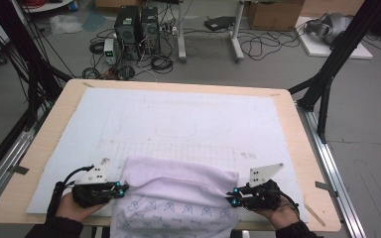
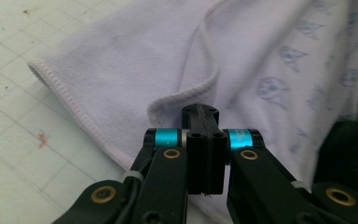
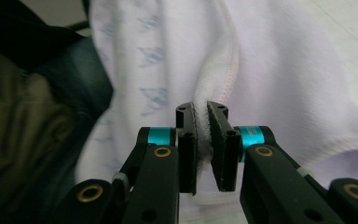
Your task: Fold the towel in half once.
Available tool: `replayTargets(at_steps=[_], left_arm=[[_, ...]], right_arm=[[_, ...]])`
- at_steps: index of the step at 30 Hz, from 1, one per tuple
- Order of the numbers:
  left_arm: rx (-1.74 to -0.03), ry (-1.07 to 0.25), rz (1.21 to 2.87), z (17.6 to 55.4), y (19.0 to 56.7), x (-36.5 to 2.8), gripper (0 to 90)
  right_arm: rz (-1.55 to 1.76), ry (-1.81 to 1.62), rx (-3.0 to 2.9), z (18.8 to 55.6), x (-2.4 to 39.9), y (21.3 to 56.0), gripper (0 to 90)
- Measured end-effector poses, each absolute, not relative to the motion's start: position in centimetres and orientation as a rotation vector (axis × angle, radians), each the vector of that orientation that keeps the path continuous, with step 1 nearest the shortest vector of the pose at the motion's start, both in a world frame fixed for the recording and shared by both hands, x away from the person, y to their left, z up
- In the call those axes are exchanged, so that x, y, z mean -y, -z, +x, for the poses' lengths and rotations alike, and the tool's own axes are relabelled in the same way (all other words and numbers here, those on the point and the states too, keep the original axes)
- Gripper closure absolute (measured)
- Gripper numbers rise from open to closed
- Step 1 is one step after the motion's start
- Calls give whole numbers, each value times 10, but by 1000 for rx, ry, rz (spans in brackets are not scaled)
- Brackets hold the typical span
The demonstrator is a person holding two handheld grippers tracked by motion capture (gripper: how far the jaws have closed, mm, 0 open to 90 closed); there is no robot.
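At the near edge of the table (image 1: 49, 148), the left gripper (image 1: 121, 189) and right gripper (image 1: 234, 196) are each pinching a side hem of the pale lilac towel (image 1: 178, 191), jaws clamped on fabric. The towel is draping over that edge towards the person. Judging by this, both hands should be pulling evenly to keep it taut.

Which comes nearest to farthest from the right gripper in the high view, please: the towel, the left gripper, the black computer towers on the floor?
1. The towel: its edge lies in the right gripper.
2. The left gripper: across the towel, at its left edge.
3. The black computer towers: on the floor beyond the table.
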State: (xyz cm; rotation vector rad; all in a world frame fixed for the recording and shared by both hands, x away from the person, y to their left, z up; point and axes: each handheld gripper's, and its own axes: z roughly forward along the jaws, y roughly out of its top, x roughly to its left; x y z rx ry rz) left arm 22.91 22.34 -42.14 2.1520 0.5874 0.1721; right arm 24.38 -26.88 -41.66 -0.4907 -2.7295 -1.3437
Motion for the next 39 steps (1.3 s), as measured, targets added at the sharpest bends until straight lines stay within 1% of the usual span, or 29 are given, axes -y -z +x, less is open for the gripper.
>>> replayTargets(at_steps=[2, 3, 4, 5, 7, 8, 9, 11, 13, 15, 17, 19, 20, 21, 23, 24, 28, 29, 33, 36, 39], left_arm=[[-556, -169, 2132, 218, 416, -229, 885], [-546, -170, 2122, 215, 413, -231, 855], [-558, -177, 2116, 213, 410, -233, 771], [-547, -173, 2115, 212, 407, -235, 741], [-554, -195, 2107, 215, 404, -236, 723], [-574, -209, 2106, 218, 404, -234, 681], [-588, -221, 2106, 222, 405, -232, 620], [-595, -231, 2122, 233, 408, -226, 615], [-621, -229, 2133, 245, 411, -219, 561], [-628, -224, 2155, 255, 415, -211, 556], [-643, -205, 2176, 265, 420, -204, 516], [-652, -198, 2197, 274, 424, -198, 508], [-655, -190, 2196, 276, 426, -196, 509], [-646, -182, 2200, 278, 428, -194, 539], [-610, -154, 2220, 279, 432, -193, 764], [-602, -153, 2228, 277, 432, -192, 834], [-582, -151, 2212, 270, 429, -196, 857], [-583, -156, 2201, 267, 428, -198, 857], [-554, -160, 2167, 252, 421, -207, 851], [-538, -162, 2169, 238, 420, -214, 852], [-510, -134, 2175, 221, 420, -218, 847]], right_arm=[[-462, 1383, 2702, 236, 272, 411, 816], [-453, 1407, 2688, 233, 274, 409, 799], [-468, 1425, 2676, 232, 277, 406, 774], [-466, 1450, 2663, 233, 279, 404, 766], [-478, 1472, 2654, 234, 282, 400, 758], [-492, 1476, 2649, 236, 282, 400, 741], [-500, 1465, 2656, 237, 281, 400, 726], [-526, 1419, 2695, 241, 276, 404, 677], [-546, 1390, 2697, 248, 274, 408, 673], [-571, 1394, 2685, 256, 272, 412, 652], [-580, 1372, 2674, 263, 269, 418, 650], [-590, 1340, 2668, 267, 263, 425, 638], [-588, 1327, 2664, 269, 260, 429, 631], [-590, 1312, 2669, 270, 258, 432, 631], [-581, 1275, 2673, 270, 255, 438, 653], [-573, 1261, 2664, 269, 254, 439, 679], [-526, 1221, 2665, 266, 250, 444, 799], [-524, 1217, 2654, 265, 250, 443, 811], [-509, 1234, 2658, 260, 251, 438, 833], [-479, 1253, 2655, 253, 253, 433, 837], [-421, 1276, 2630, 241, 253, 429, 829]])
